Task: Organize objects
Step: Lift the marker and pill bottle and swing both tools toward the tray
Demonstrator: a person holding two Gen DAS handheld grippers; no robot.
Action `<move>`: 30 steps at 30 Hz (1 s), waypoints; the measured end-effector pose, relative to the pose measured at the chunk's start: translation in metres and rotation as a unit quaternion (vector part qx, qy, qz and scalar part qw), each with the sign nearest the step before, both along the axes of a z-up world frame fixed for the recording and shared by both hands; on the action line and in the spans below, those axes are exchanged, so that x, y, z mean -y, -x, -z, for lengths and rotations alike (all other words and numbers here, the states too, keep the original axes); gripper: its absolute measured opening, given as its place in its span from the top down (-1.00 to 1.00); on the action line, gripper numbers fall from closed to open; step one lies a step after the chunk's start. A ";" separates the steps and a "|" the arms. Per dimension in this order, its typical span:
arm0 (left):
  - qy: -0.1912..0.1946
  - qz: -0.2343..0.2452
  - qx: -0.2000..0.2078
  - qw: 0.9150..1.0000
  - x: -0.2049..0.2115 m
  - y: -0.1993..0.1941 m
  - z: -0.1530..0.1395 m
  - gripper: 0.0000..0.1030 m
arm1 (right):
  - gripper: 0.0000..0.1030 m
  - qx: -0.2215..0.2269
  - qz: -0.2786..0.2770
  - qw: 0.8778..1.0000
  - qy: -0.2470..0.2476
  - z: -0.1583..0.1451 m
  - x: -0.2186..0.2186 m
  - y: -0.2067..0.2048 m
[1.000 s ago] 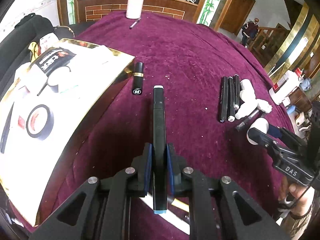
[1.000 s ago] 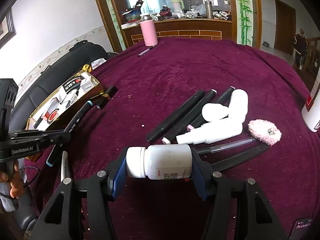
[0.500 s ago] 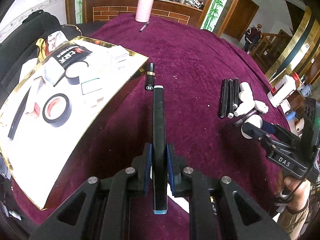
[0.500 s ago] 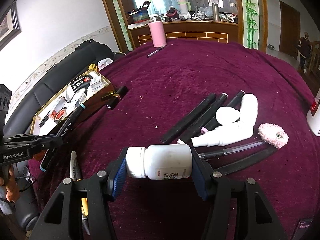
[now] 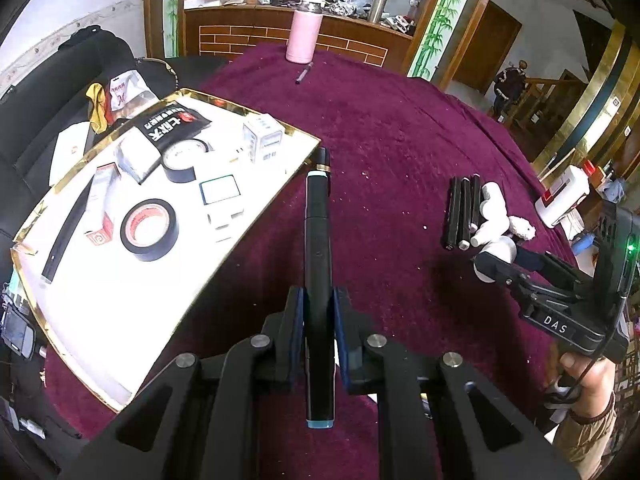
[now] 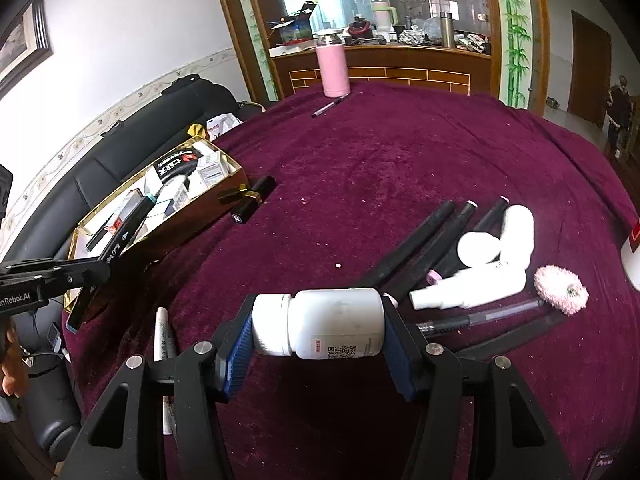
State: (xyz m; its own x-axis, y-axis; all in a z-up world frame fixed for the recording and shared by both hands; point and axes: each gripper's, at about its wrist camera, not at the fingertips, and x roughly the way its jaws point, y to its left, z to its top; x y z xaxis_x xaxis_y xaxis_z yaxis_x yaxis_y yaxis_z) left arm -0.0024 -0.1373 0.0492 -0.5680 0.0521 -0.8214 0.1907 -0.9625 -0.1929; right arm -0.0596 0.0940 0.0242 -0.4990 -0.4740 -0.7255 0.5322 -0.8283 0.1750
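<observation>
Maroon-clothed bench (image 5: 400, 152). Left gripper (image 5: 318, 320) pinches marker (image 5: 317, 248); right gripper (image 6: 318, 332) clamps pill bottle (image 6: 320, 328). Advice: carry marker fully over box (image 5: 224, 108) rim before releasing.

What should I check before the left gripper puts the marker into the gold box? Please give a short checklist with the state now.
1. Left gripper grips the black marker firmly: ok, both pads press its barrel.
2. Marker tip is over the gold box: cannot tell; in the right wrist view it looks over the box edge.
3. Free floor in the box for the marker: ok, bare white area near the tape roll.
4. Lipstick outside the box, out of the path: ok.
5. Right gripper keeps the white bottle away from the box: ok.
</observation>
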 end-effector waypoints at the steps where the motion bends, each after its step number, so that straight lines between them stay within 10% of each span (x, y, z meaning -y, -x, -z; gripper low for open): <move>1: 0.001 -0.001 0.000 1.000 0.000 0.000 0.000 0.72 | -0.21 0.000 -0.002 1.000 0.000 0.000 0.002 0.000; 30: 0.001 -0.042 -0.018 0.999 0.047 -0.015 -0.016 0.72 | -0.21 -0.005 -0.049 0.999 -0.006 -0.007 0.048 -0.005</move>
